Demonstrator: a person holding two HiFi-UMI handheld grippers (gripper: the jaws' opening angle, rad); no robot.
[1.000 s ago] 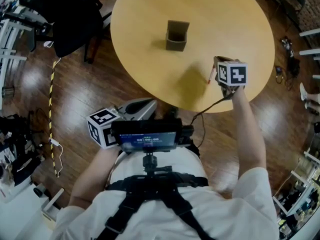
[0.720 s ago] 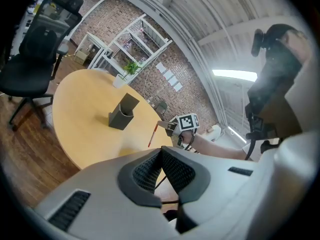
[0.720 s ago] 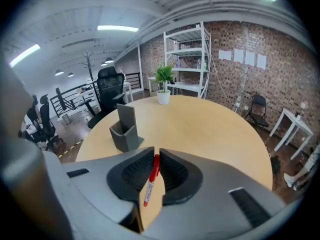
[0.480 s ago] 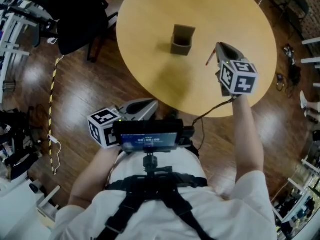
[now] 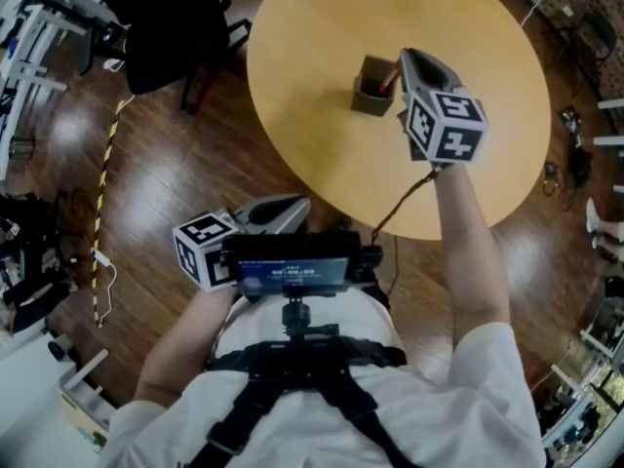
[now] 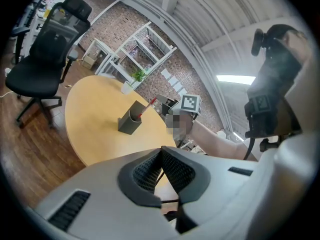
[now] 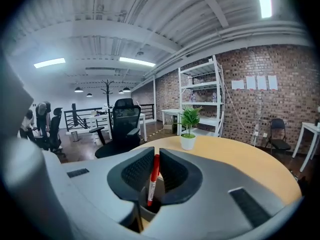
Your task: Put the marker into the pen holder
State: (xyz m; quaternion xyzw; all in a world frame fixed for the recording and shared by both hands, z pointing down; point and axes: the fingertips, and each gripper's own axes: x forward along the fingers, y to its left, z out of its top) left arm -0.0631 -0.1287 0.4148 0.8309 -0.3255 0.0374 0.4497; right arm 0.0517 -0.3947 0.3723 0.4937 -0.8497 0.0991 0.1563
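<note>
Right gripper view had the marker point(image 7: 152, 182) standing near upright, lower tip already inside the pen holder point(image 7: 145, 209) directly beneath my right tool point(image 7: 156, 156), jaws clamped on its barrel. Holder sat mid-desk point(image 5: 322, 154), open room all round. Left tool point(image 6: 161, 159) hung well off by my body, closed and empty.

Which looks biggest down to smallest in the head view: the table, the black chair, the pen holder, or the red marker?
1. table
2. black chair, which is lower and farther from the camera, so its real size is unsure
3. pen holder
4. red marker, only partly showing
</note>
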